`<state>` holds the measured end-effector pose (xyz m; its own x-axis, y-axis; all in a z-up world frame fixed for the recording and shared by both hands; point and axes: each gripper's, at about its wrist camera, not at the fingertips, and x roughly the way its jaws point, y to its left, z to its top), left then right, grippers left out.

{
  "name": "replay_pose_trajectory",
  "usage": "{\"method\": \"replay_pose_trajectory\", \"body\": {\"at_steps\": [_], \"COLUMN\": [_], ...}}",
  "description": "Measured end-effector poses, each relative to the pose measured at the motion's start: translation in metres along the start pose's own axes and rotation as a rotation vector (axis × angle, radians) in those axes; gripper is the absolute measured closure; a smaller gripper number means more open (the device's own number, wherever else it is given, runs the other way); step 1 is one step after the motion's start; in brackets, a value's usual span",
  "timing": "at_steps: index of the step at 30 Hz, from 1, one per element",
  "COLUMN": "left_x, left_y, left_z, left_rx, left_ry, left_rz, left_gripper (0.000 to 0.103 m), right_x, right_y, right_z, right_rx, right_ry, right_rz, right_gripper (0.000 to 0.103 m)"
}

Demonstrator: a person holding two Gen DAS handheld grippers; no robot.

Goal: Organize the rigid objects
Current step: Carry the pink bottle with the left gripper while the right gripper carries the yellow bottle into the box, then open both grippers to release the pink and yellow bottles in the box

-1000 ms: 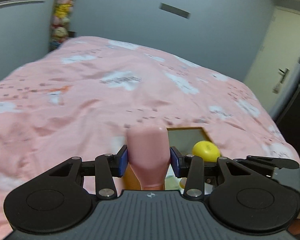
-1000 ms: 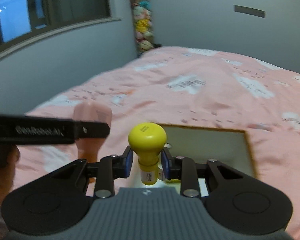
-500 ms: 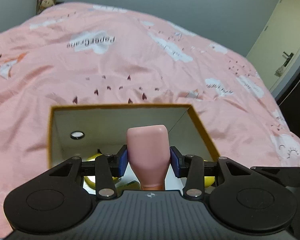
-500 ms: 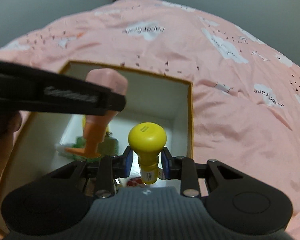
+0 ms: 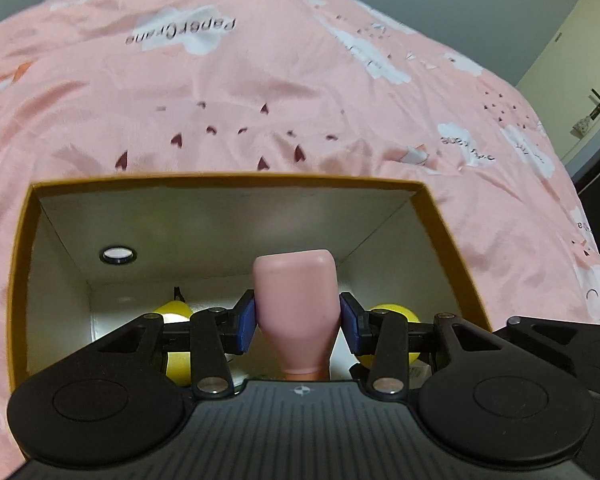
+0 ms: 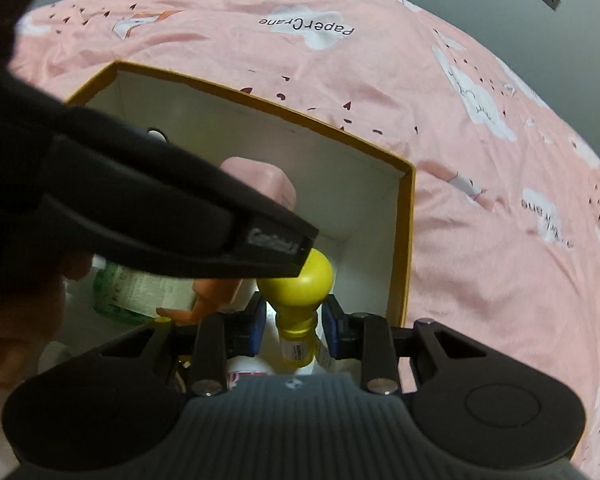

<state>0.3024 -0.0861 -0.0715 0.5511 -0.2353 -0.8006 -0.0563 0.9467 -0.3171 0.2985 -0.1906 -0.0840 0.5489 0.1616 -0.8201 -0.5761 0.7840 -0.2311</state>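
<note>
My left gripper (image 5: pixel 298 322) is shut on a pink bottle (image 5: pixel 296 304), held inside the open cardboard box (image 5: pixel 228 184) that sits on the pink bed. My right gripper (image 6: pixel 294 322) is shut on a yellow bulb-shaped bottle (image 6: pixel 300 284), also lowered into the same box (image 6: pixel 404 240). In the right wrist view the left gripper's black body crosses in front of the pink bottle (image 6: pixel 260 178). The yellow bottle shows to the right of the pink one in the left wrist view (image 5: pixel 392 314).
Inside the box lie another yellow object (image 5: pixel 174 310) and a green-and-white labelled packet (image 6: pixel 140 288). A round hole (image 5: pixel 118 255) is in the box's left wall. The pink bedspread (image 5: pixel 260 92) surrounds the box. A door (image 5: pixel 588 52) stands far right.
Both grippers have moved forward and down from above the bed into the box, each still holding its bottle. The box now fills the lower part of both views.
</note>
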Motion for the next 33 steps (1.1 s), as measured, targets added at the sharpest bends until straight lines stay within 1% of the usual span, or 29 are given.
{"method": "replay_pose_trajectory", "body": {"at_steps": [3, 6, 9, 14, 15, 16, 17, 18, 21, 22, 24, 26, 28, 29, 31, 33], "left_x": [0.007, 0.006, 0.006, 0.006, 0.006, 0.007, 0.008, 0.009, 0.013, 0.014, 0.017, 0.019, 0.017, 0.014, 0.008, 0.002], "left_y": [0.007, 0.005, 0.007, 0.009, 0.008, 0.007, 0.008, 0.008, 0.011, 0.011, 0.009, 0.007, 0.006, 0.005, 0.004, 0.004], "left_z": [0.002, 0.001, 0.002, 0.003, 0.003, 0.003, 0.003, 0.003, 0.003, 0.003, 0.002, 0.0, -0.002, -0.002, -0.001, -0.001], "left_rx": [-0.039, -0.025, -0.037, -0.044, -0.043, -0.047, -0.052, -0.058, -0.089, -0.091, -0.082, -0.071, -0.058, -0.049, -0.037, -0.037], "left_ry": [0.028, 0.016, 0.014, 0.011, 0.008, 0.007, 0.008, 0.012, 0.043, 0.054, 0.068, 0.082, 0.066, 0.048, 0.024, 0.021], "left_rz": [-0.006, 0.005, 0.007, 0.013, 0.015, 0.015, 0.013, 0.006, -0.037, -0.047, -0.042, -0.023, -0.005, -0.001, 0.002, -0.007], "left_gripper": [0.054, 0.054, 0.054, 0.054, 0.054, 0.054, 0.054, 0.054, 0.054, 0.054, 0.054, 0.053, 0.053, 0.051, 0.041, 0.037], "right_x": [0.004, 0.008, 0.01, 0.009, 0.008, 0.006, 0.004, 0.003, -0.003, -0.005, -0.011, -0.013, -0.014, -0.014, -0.015, -0.016], "right_y": [0.001, 0.006, 0.008, 0.014, 0.018, 0.019, 0.021, 0.022, 0.024, 0.024, 0.028, 0.03, 0.032, 0.032, 0.033, 0.033], "right_z": [0.002, 0.003, 0.003, -0.001, -0.003, -0.005, -0.006, -0.007, -0.009, -0.009, -0.012, -0.013, -0.013, -0.013, -0.014, -0.015], "right_rx": [-0.021, -0.062, -0.083, -0.111, -0.117, -0.121, -0.123, -0.125, -0.127, -0.129, -0.136, -0.133, -0.134, -0.136, -0.134, -0.132], "right_ry": [0.001, 0.007, 0.002, 0.001, 0.001, -0.003, -0.009, -0.013, -0.016, -0.016, -0.022, -0.02, -0.02, -0.019, -0.018, -0.018], "right_rz": [-0.005, -0.028, -0.043, -0.062, -0.064, -0.068, -0.075, -0.084, -0.087, -0.086, -0.091, -0.086, -0.086, -0.085, -0.084, -0.083], "right_gripper": [0.074, 0.075, 0.075, 0.073, 0.07, 0.063, 0.06, 0.055, 0.053, 0.05, 0.048, 0.048, 0.047, 0.047, 0.047, 0.046]}}
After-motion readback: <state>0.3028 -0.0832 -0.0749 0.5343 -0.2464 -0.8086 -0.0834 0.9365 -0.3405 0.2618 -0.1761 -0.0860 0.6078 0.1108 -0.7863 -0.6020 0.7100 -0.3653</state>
